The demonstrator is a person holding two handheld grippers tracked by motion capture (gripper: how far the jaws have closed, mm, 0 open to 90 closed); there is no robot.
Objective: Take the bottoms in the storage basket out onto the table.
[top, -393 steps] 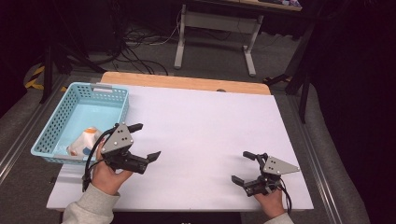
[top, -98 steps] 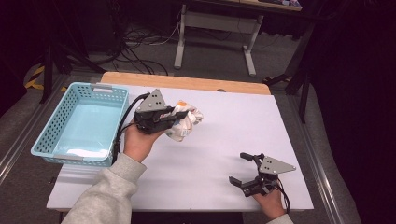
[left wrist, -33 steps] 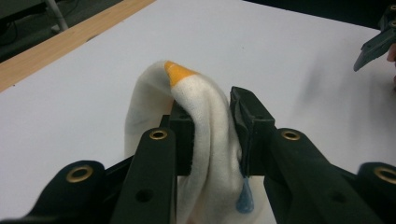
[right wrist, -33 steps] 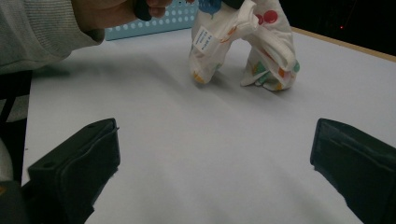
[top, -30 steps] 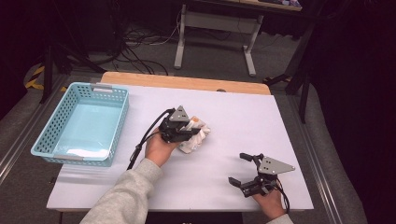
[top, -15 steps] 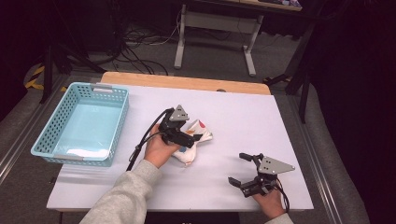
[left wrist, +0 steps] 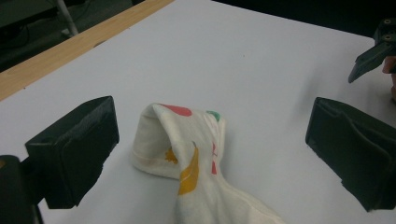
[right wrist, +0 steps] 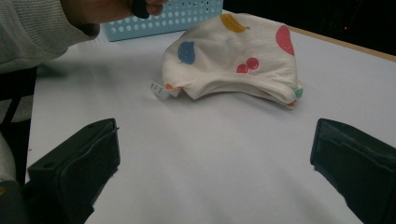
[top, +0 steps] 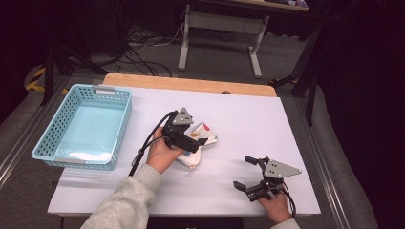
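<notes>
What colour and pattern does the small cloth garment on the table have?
The garment is cream white with small coloured fruit prints in red, blue and orange. The right gripper view shows it best.

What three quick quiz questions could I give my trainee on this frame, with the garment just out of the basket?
1. True or false: the left gripper has its fingers clamped on the printed garment.
2. Where does the garment lie? A) in the blue basket B) on the white table C) in the right gripper
3. Fill in: the right gripper's fingers stand ____, with nothing between them.

Key
1. False: the fingers stand apart, either side of the garment.
2. B: it rests crumpled on the table, near the middle.
3. Open.
</notes>
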